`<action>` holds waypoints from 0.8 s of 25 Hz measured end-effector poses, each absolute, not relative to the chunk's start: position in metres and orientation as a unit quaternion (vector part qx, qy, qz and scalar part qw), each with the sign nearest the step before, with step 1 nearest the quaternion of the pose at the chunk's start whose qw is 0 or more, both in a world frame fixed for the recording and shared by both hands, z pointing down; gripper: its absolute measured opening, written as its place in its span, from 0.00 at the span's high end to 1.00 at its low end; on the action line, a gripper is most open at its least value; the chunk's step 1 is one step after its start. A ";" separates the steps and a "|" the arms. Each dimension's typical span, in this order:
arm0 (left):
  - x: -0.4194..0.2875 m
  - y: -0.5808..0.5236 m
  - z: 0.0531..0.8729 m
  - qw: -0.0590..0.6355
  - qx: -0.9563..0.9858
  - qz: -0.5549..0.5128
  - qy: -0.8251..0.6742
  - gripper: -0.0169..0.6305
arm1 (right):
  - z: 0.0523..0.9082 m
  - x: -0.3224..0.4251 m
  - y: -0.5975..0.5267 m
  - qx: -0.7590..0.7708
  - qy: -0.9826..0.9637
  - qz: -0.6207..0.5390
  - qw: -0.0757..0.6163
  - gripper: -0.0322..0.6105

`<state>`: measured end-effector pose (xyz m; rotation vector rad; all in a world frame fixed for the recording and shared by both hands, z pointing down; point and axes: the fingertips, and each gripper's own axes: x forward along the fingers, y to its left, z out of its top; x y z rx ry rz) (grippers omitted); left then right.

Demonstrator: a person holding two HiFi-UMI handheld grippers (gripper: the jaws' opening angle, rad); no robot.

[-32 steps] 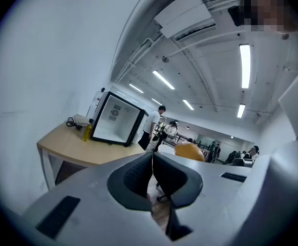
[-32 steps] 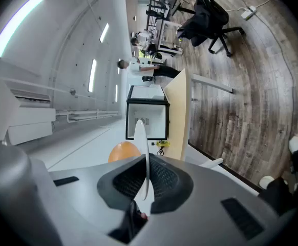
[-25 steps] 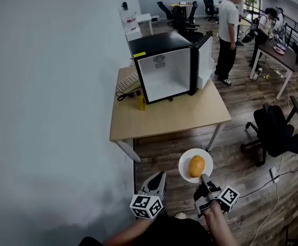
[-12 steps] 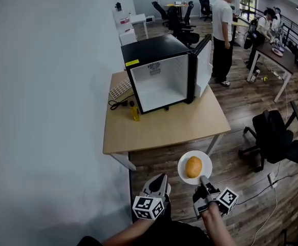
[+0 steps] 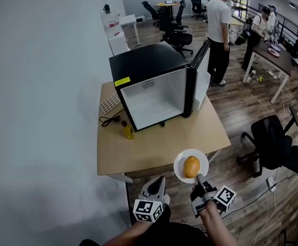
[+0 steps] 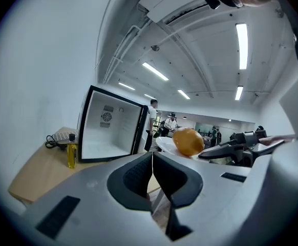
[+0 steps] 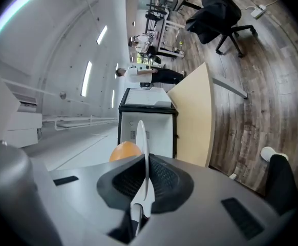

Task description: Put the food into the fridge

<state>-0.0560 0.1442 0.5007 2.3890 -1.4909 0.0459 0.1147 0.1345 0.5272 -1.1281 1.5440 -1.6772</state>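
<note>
The desk (image 5: 154, 150) is carrying the fridge (image 5: 148, 81), which is standing with its door (image 5: 203, 68) swung wide and its white cavity looking empty. So access is free.

The white plate (image 5: 178, 169) is hanging in the air just over the near edge of the desk, well apart from the fridge. It is probably stiff ceramic or melamine: rigid, smooth and slippery at the rim, and breakable if dropped. The right gripper (image 5: 198, 178) is pinching its near rim edge-on, with its fingers (image 7: 156, 176) closed down on the thin lip. That is a one-sided hold, so the plate is likely levering downward and needs keeping level.

The fruit (image 5: 192, 166), round and orange, is sitting loose in the middle of the plate. It is likely firm, fairly light and free to roll, so any tilt risks it going off. Gripping the rim rather than the fruit itself seems right.

The left gripper (image 5: 158, 181) is hovering beside the right one, fingers (image 6: 139, 176) pressed together and holding nothing.

A small yellow bottle (image 5: 129, 132) is standing on the desk just left of the fridge.

Writing: a yellow label (image 5: 122, 81) is sitting on the front top edge of the fridge and a round sticker (image 5: 148, 85) on its inner back wall. Both are too small to read, and no brand is legible.
</note>
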 end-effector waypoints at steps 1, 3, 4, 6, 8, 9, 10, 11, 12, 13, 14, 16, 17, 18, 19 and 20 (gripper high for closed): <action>-0.058 0.133 0.502 0.163 0.838 0.016 -0.521 0.95 | 0.528 0.113 0.125 -0.425 0.580 -0.630 0.295 0.84; -0.060 0.113 0.502 0.165 0.840 0.014 -0.517 0.95 | 0.530 0.109 0.109 -0.427 0.579 -0.629 0.294 0.84; -0.061 0.103 0.501 0.165 0.841 0.014 -0.515 0.95 | 0.530 0.107 0.100 -0.428 0.579 -0.629 0.294 0.84; -0.065 0.081 0.500 0.165 0.845 0.013 -0.509 0.95 | 0.532 0.100 0.081 -0.429 0.577 -0.629 0.294 0.84; -0.068 0.060 0.500 0.164 0.849 0.010 -0.502 0.95 | 0.536 0.095 0.062 -0.433 0.572 -0.631 0.295 0.84; -0.069 0.050 0.499 0.163 0.852 0.008 -0.498 0.95 | 0.537 0.092 0.053 -0.435 0.569 -0.632 0.295 0.84; -0.070 0.040 0.499 0.162 0.854 0.007 -0.494 0.95 | 0.539 0.089 0.044 -0.436 0.567 -0.632 0.297 0.84; -0.072 0.031 0.499 0.160 0.857 0.006 -0.490 0.95 | 0.539 0.085 0.035 -0.437 0.565 -0.633 0.300 0.84; -0.074 0.022 0.499 0.159 0.859 0.005 -0.486 0.95 | 0.540 0.080 0.025 -0.436 0.563 -0.633 0.305 0.84; -0.076 0.013 0.500 0.159 0.862 0.004 -0.482 0.95 | 0.540 0.075 0.016 -0.434 0.561 -0.634 0.309 0.84; -0.078 0.005 0.501 0.159 0.864 0.004 -0.478 0.95 | 0.541 0.070 0.008 -0.433 0.559 -0.634 0.312 0.84; -0.082 -0.009 0.505 0.159 0.868 0.002 -0.470 0.95 | 0.544 0.062 -0.008 -0.435 0.558 -0.633 0.314 0.84; -0.085 -0.015 0.507 0.159 0.870 0.002 -0.468 0.95 | 0.546 0.058 -0.016 -0.436 0.558 -0.632 0.315 0.84; -0.088 -0.021 0.508 0.159 0.870 0.002 -0.466 0.95 | 0.547 0.054 -0.023 -0.437 0.558 -0.631 0.315 0.84; -0.091 -0.027 0.510 0.159 0.870 0.002 -0.466 0.95 | 0.548 0.051 -0.031 -0.438 0.558 -0.631 0.315 0.84; -0.095 -0.032 0.511 0.160 0.870 0.002 -0.467 0.95 | 0.548 0.048 -0.038 -0.438 0.559 -0.631 0.314 0.84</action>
